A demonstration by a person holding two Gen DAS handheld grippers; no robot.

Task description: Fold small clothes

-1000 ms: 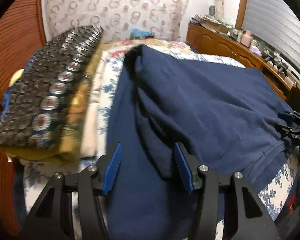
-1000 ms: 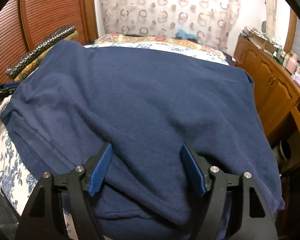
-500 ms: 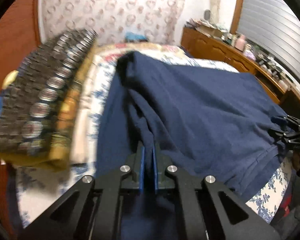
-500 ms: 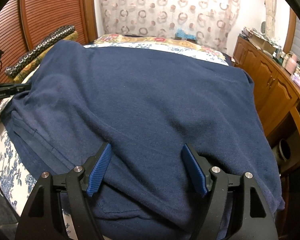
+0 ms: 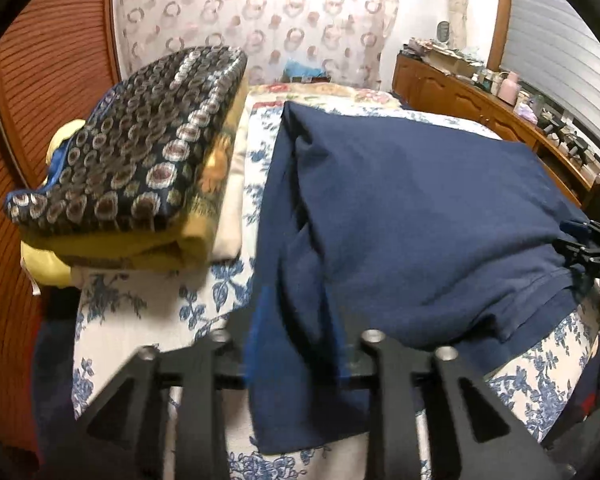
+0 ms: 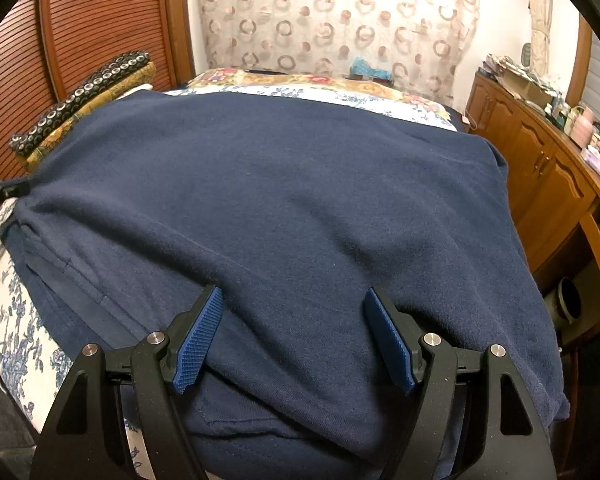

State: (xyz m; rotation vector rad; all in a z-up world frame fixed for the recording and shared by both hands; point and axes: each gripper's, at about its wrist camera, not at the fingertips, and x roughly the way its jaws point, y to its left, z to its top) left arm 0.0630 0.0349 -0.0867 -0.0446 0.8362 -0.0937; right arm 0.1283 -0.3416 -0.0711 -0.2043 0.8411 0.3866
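The left gripper point(image 5: 296, 344) is sitting over the near left edge of the bed point(image 5: 148, 312), its jaws just opening again, blurred, with a fold of the navy garment point(image 5: 412, 216) lying between them; whether the pads are pressing it I cannot tell. The right gripper point(image 6: 294, 340) is resting wide open over the garment's near hem. The garment is lying spread across the bed. Folded blankets point(image 5: 140, 152) are sitting stacked at the far left edge.
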